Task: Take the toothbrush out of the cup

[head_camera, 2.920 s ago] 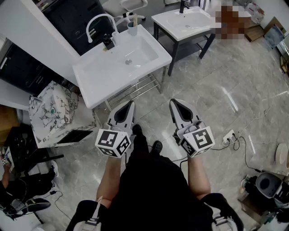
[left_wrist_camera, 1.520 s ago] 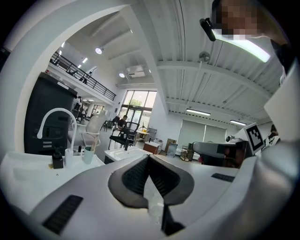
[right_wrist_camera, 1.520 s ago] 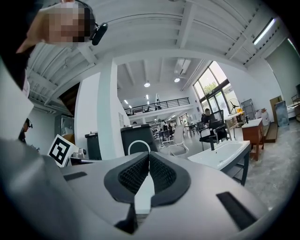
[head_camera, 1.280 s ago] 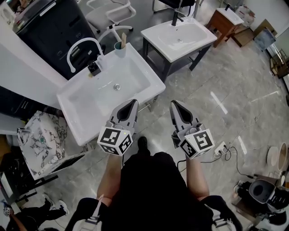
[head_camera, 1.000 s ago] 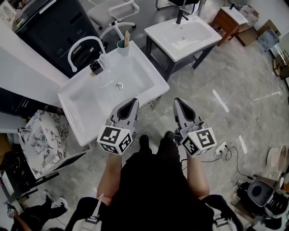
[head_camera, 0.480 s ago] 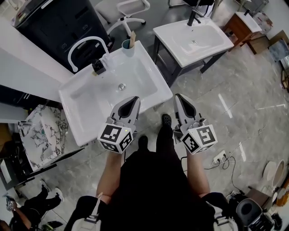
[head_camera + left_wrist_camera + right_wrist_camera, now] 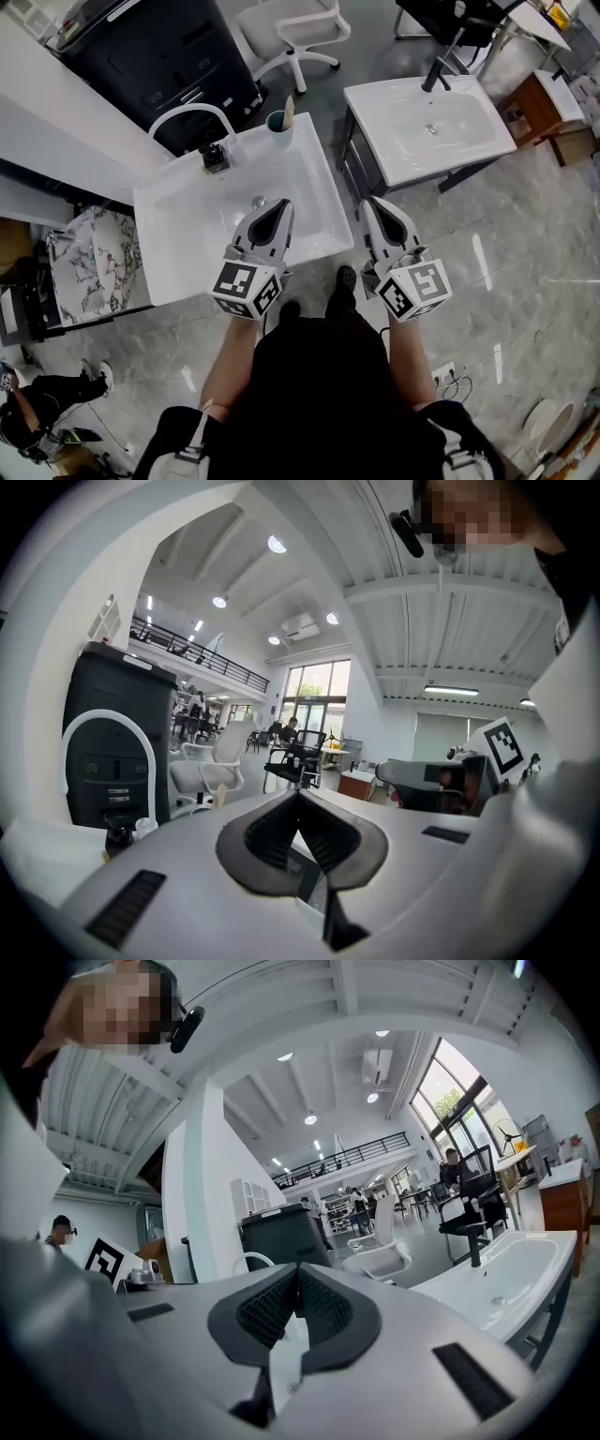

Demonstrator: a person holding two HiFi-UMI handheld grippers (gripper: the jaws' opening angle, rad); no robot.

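standing at the far right corner of the white sink (image 7: pixel 178 234), the cup (image 7: pixel 278 129) holds the toothbrush (image 7: pixel 288 110), tilted. left gripper (image 7: pixel 283 202) over the sink's near right corner, jaws pressed together, nothing held. right gripper (image 7: pixel 369 201) just off the right edge, jaws likewise together, nothing held

White washbasin (image 7: pixel 178 234) standing on the grey marbled floor (image 7: pixel 525 281). On its rear rim: a cup (image 7: pixel 278 131) at the right corner and a small black object (image 7: pixel 216 157) at the foot of the arched white faucet (image 7: pixel 192 109). A second washbasin (image 7: pixel 469 141) stands just beside the first.
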